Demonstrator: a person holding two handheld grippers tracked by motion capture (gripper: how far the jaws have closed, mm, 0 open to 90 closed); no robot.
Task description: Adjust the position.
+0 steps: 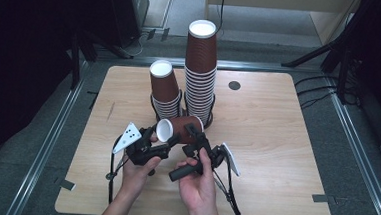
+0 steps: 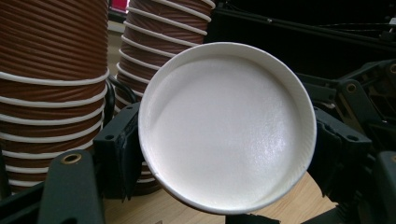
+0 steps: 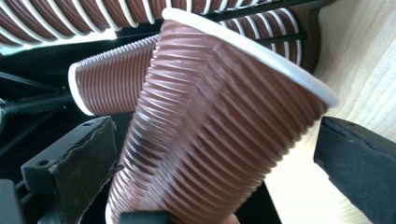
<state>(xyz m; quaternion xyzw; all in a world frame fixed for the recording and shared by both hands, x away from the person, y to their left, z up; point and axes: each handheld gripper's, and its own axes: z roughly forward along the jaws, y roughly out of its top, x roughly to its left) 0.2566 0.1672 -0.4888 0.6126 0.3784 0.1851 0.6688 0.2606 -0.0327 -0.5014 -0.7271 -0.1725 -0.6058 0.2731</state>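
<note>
Brown ribbed paper cup (image 1: 177,128): on its side above the counter (image 1: 276,143) mid-front, long axis level, white base leftward. Left tongs (image 1: 162,142) clamped on its base end; right tongs (image 1: 193,133) straddle its dented wall, jaws apart from it. Behind stand short stack (image 1: 164,88) and tall stack (image 1: 200,73); the cup's mouth is hidden.

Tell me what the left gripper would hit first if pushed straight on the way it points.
The left gripper already clamps the lying cup. Beyond it, probably the right gripper, close behind; depth is unclear.
</note>
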